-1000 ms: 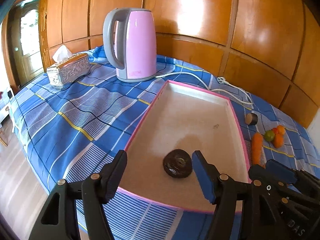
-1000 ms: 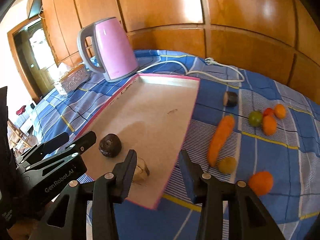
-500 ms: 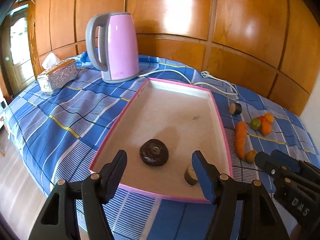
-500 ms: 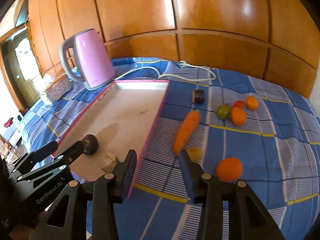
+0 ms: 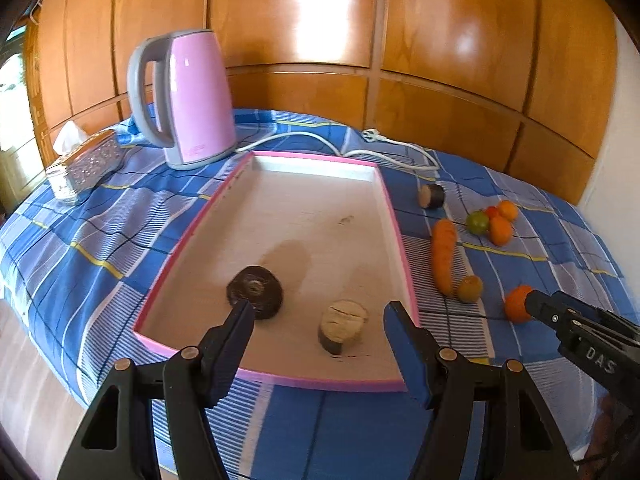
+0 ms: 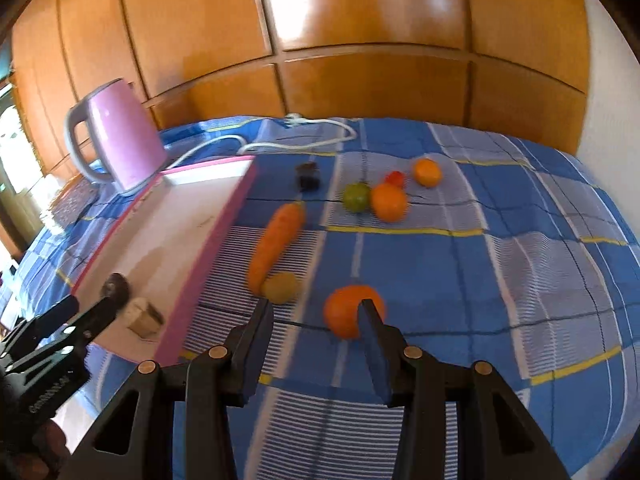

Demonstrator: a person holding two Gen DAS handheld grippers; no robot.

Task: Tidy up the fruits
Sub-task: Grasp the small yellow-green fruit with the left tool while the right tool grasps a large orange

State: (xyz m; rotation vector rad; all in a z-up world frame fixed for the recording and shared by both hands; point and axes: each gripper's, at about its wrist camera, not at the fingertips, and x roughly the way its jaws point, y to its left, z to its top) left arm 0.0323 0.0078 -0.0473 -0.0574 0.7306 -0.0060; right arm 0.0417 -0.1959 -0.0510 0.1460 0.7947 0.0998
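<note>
Blue plaid cloth (image 5: 100, 240) covers the whole table I'm working over, with varnished wood panelling (image 5: 440, 40) behind it. Largest on the cloth is the pink-rimmed tray (image 5: 394, 216), its pale floor holding a dark round fruit (image 5: 255, 291) and, just beside it, a cut piece with a tan face and dark skin (image 5: 343, 326). Behind the tray's far left corner stands the pink kettle (image 5: 192, 100), its white cord (image 5: 320, 140) trailing along the back, and a silver tissue box (image 5: 86, 164) sits further left. Right of the tray, on the cloth, a long orange carrot (image 6: 276, 240) lies pointing away from me, with a small yellow-green fruit (image 6: 281, 287) touching its near end. Near that sits a round, bright orange (image 6: 348, 311), smooth and evenly coloured. Further back I see a cluster: a green fruit (image 6: 357, 197), another orange one (image 6: 388, 201), a small red one (image 6: 395, 178) and a smaller orange one (image 6: 427, 172), plus a dark cut piece (image 6: 307, 176) near the tray's far corner. My left gripper (image 5: 318, 314) hangs wide apart over the tray's near end, holding nothing. My right gripper (image 6: 316, 312) is spread just in front of the near orange, its right finger overlapping the fruit, empty too.
</note>
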